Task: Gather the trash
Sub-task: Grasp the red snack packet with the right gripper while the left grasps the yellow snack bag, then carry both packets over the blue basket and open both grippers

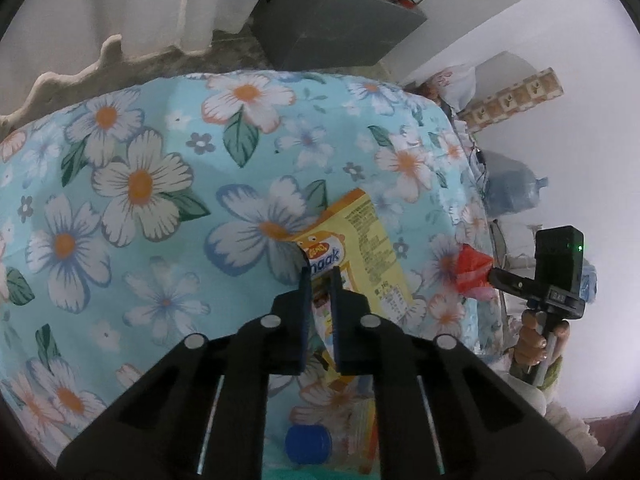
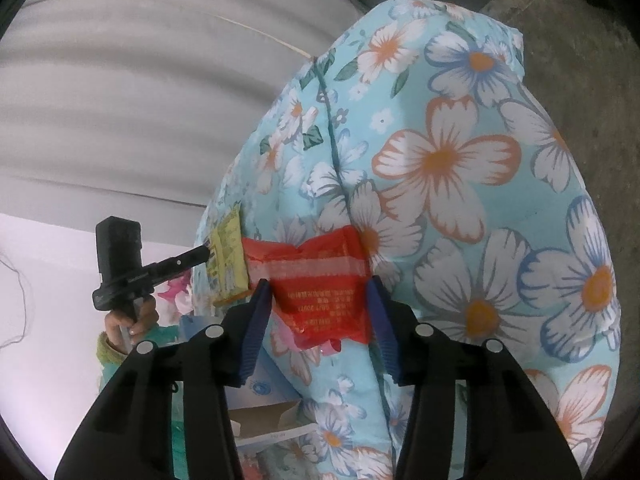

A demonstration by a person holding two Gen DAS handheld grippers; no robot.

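A yellow snack box [image 1: 360, 248] lies on the floral bedspread [image 1: 160, 184]. My left gripper [image 1: 320, 276] is shut on the box's near edge; it also shows in the right wrist view [image 2: 202, 256], pinching the box [image 2: 228, 264]. A red plastic wrapper [image 2: 320, 284] lies on the bedspread [image 2: 460, 168]. My right gripper [image 2: 318, 280] is open, its fingers on either side of the wrapper. In the left wrist view the right gripper [image 1: 490, 276] touches the red wrapper [image 1: 472, 268].
A grey bin [image 1: 332, 20] holding wrappers stands beyond the bed on the concrete floor. A blue bottle cap [image 1: 308, 444] and more packaging lie below the left gripper. A blue water jug [image 1: 512, 192] and a patterned board [image 1: 516, 100] stand by the white wall.
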